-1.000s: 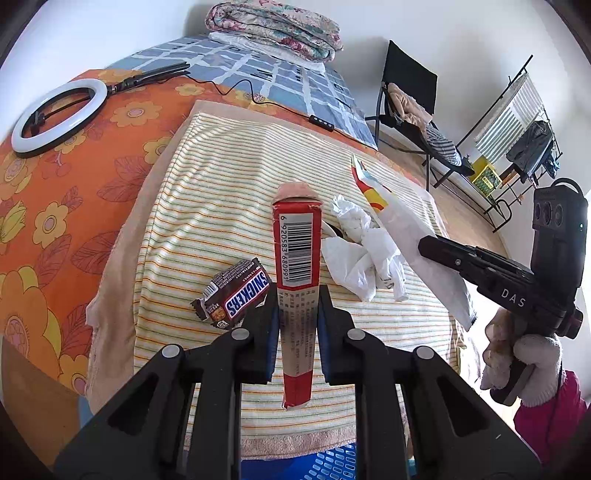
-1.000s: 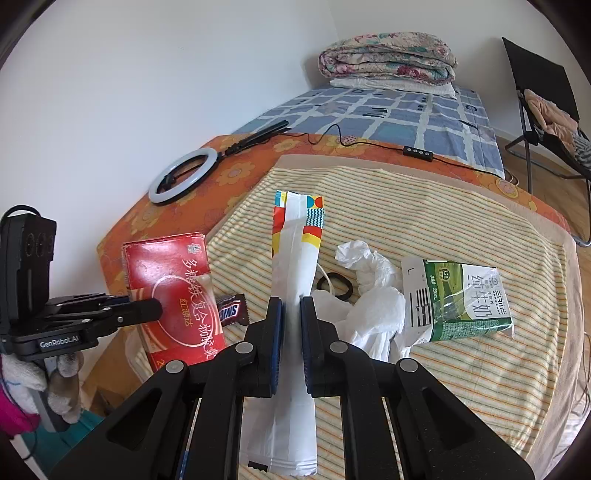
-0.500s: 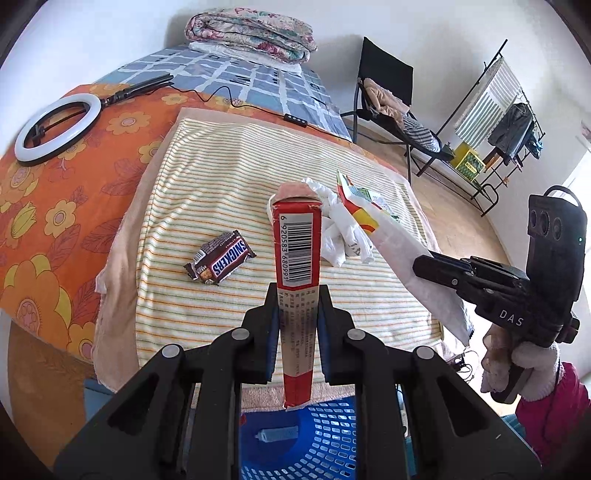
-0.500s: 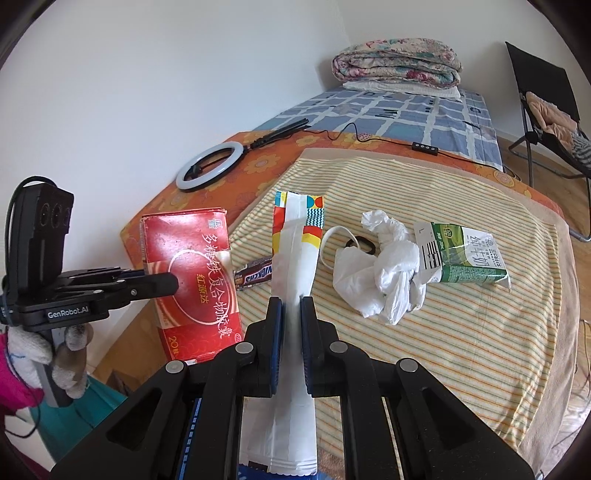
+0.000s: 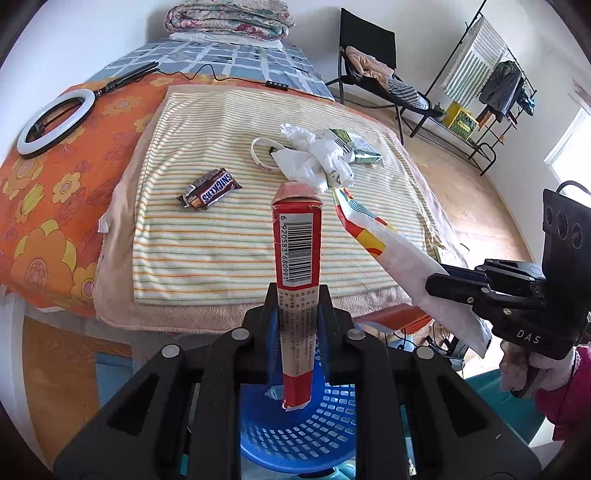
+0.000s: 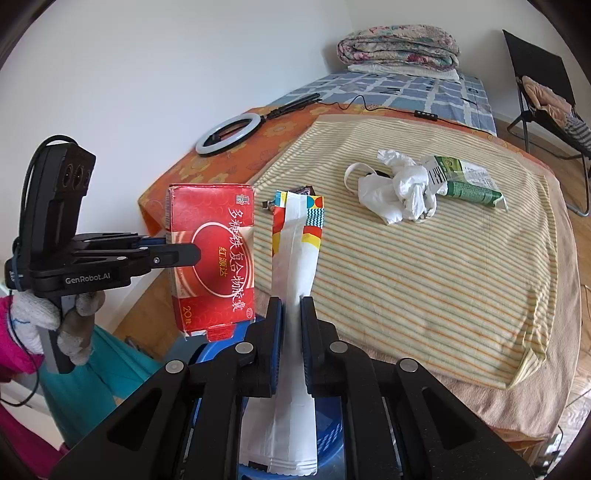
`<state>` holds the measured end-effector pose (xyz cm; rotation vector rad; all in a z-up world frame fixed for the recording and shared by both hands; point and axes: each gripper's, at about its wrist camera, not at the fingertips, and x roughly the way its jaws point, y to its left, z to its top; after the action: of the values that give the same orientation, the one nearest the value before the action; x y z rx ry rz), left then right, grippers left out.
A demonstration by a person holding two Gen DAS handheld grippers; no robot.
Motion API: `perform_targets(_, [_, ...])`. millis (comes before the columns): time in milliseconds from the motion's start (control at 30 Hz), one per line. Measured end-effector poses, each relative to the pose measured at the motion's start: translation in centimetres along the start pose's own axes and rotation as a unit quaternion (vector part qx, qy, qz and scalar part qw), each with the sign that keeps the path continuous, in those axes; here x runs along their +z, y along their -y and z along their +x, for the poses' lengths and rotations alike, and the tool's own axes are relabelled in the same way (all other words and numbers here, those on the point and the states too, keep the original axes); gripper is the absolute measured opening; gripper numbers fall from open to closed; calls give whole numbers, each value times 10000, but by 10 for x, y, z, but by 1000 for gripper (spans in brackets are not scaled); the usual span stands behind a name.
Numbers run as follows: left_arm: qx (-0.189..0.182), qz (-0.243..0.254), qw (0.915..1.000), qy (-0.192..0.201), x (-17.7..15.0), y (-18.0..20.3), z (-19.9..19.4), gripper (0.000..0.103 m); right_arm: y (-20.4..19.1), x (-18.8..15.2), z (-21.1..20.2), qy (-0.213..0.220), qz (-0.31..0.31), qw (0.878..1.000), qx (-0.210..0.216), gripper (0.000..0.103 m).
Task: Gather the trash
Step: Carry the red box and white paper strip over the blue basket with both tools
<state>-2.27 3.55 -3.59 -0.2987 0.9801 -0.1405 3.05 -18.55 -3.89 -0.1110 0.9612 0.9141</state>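
My left gripper (image 5: 297, 306) is shut on a flat red box (image 5: 296, 251), seen broadside in the right wrist view (image 6: 214, 258), held above a blue basket (image 5: 295, 432). My right gripper (image 6: 291, 314) is shut on a white wrapper with coloured print (image 6: 295, 258), which also shows in the left wrist view (image 5: 388, 251), beside the red box and over the basket's rim (image 6: 332, 428). On the striped towel (image 5: 229, 221) lie a Snickers wrapper (image 5: 208, 189), crumpled white tissue (image 5: 314, 158) and a green milk carton (image 6: 465, 181).
A white wristband (image 5: 264, 155) lies by the tissue. A ring light (image 5: 55, 122) and its cable rest on the orange sheet. Folded quilts (image 5: 229, 18) lie at the bed's far end. A black chair (image 5: 369, 66) and a clothes rack (image 5: 491, 85) stand at the right.
Both grippers pulled back from the bed with their items and now hang over the blue basket. The trash left on the towel has not moved.
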Motion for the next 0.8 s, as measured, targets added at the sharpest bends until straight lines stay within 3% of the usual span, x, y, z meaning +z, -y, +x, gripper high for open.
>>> perform_targets(367, [22, 23, 9985, -553, -58, 9, 24, 16, -8, -57, 3, -386, 241, 9988, 182, 8])
perform_targets(800, [264, 114, 9917, -1252, -103, -4, 70, 16, -7, -96, 43, -1041, 417, 9933, 272, 8])
